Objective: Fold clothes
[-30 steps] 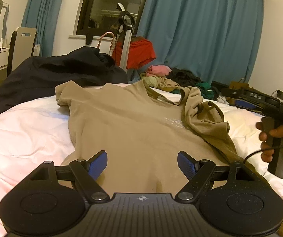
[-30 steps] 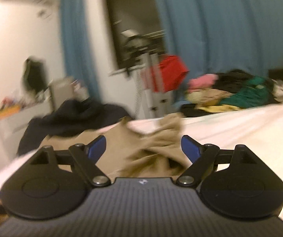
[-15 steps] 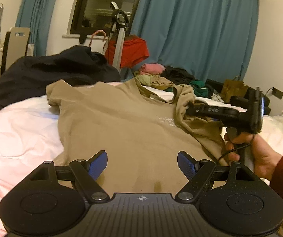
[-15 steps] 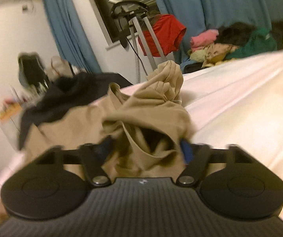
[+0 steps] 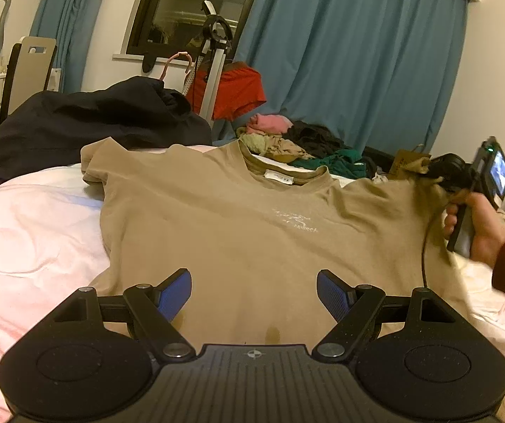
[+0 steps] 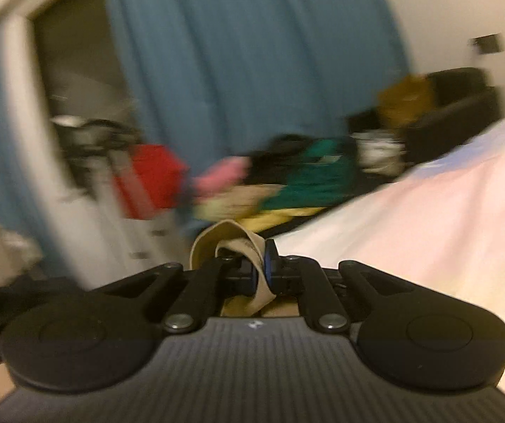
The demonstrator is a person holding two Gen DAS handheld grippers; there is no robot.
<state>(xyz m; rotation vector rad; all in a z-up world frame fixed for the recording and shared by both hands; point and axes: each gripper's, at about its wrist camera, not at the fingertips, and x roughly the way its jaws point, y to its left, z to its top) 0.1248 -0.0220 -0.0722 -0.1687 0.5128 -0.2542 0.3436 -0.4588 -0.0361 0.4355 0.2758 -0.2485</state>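
A tan T-shirt [image 5: 231, 232] lies front-up on the bed [image 5: 30, 232], collar away from me; my left gripper [image 5: 254, 294] hovers over its lower hem, fingers [image 5: 175, 292] wide apart and holding nothing; my right gripper [image 6: 259, 268], fingers together, is clamped on the shirt's sleeve [image 6: 249, 246]; my right hand [image 5: 478, 225] holds it at the shirt's right edge.

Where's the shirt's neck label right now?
Left wrist view, centre: the white label sits inside the collar of the tan T-shirt, beyond the chest print.
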